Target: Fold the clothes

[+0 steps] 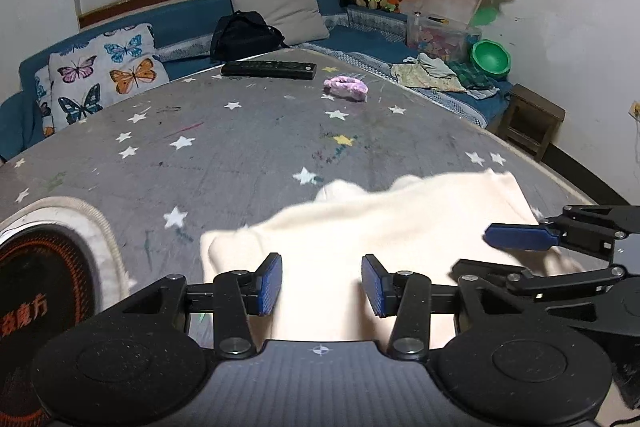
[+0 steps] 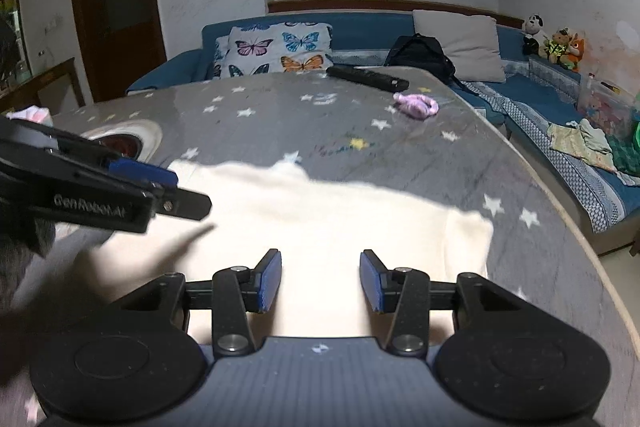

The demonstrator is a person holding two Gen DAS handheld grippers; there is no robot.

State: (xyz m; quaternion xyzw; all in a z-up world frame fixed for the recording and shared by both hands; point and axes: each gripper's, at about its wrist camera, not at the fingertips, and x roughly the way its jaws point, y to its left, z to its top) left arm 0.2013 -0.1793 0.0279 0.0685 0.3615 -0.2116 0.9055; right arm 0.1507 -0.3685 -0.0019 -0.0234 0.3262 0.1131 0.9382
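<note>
A cream garment [image 1: 360, 227] lies on the near part of a grey table [image 1: 240, 131] printed with white and yellow stars. The cloth is plain, with no print or trim visible, and looks soft and fairly thick. It is bunched rather than flat: from the left wrist view its far edge rises in 2 rounded humps, and its right side ends in a straighter hem. From the right wrist view the same garment [image 2: 340, 219] spreads wide across the table, with a squared corner at the right and a loose fold running off to the left. The picture is blurred there, so I cannot tell what kind of garment it is.

The left gripper [image 1: 321, 285] hangs over the near edge of the cloth, its jaws spread apart with nothing between the blue pads [image 1: 269, 283]. The right gripper [image 2: 320, 281] sits over the cloth too, its jaws likewise parted and holding nothing. Each gripper shows in the other's view, just beside it, above the garment.

Further back on the table lie a black remote control [image 1: 269, 69] and a small pink crumpled cloth [image 1: 346, 87], well apart from the garment. A round heater [image 1: 40, 291] with a pale rim is set in the table at the left. Behind stands a blue sofa [image 1: 188, 19] with a butterfly cushion [image 1: 100, 75].
</note>
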